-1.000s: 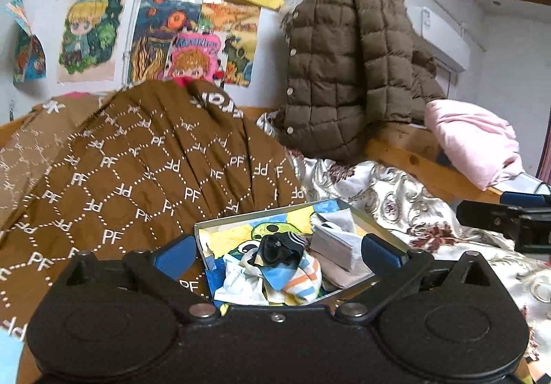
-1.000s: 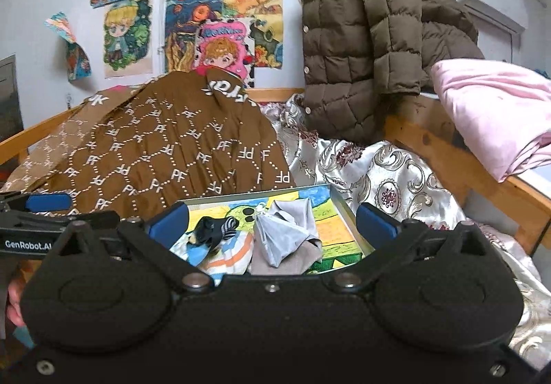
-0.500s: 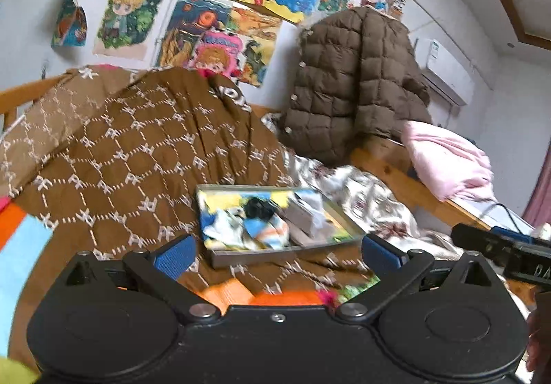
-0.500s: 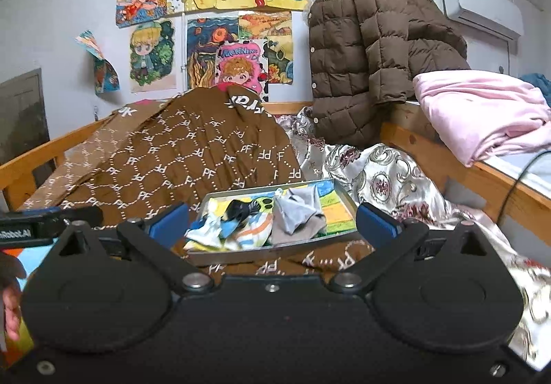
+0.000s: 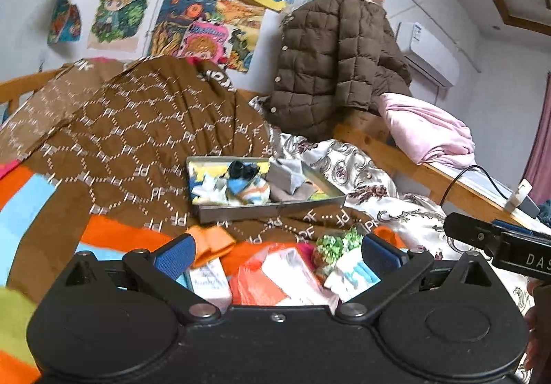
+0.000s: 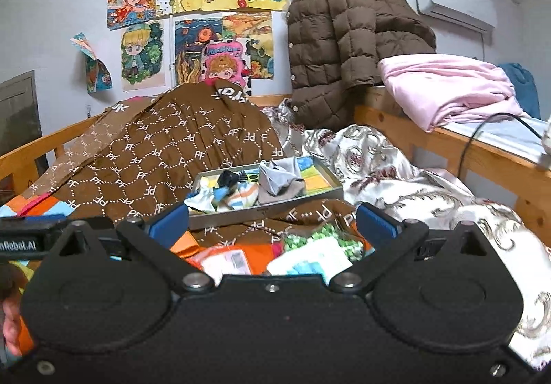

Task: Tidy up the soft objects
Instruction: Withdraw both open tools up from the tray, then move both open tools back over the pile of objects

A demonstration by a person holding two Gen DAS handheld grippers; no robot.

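A shallow metal tray [image 5: 265, 208] [image 6: 265, 208] rests on the brown patterned quilt [image 5: 144, 136] [image 6: 172, 156]. It holds a grey cloth [image 5: 287, 174] [image 6: 277, 177], a striped sock [image 5: 249, 191] [image 6: 241, 194] and a black item [image 5: 242, 168] [image 6: 229, 177]. My left gripper [image 5: 277, 253] is open and empty, pulled back from the tray above tissue packs [image 5: 292, 277] and an orange cloth [image 5: 210, 242]. My right gripper [image 6: 272, 222] is also open and empty, near a green-and-white bundle [image 6: 323, 239] and packets [image 6: 310, 263]. The right gripper's body [image 5: 496, 242] shows in the left view.
A brown puffer jacket [image 5: 330, 67] [image 6: 347, 39] hangs on the wooden bed frame [image 5: 375, 139] [image 6: 413, 139]. A pink blanket [image 5: 427, 129] [image 6: 447, 91] lies on the rail. A floral silver sheet [image 6: 385, 170] spreads right. An orange and blue blanket [image 5: 31, 198] lies left.
Both grippers have pulled back and up from the tray, which now looks smaller and farther. Tissue packs and cloths on the orange blanket have come into view between the fingers.
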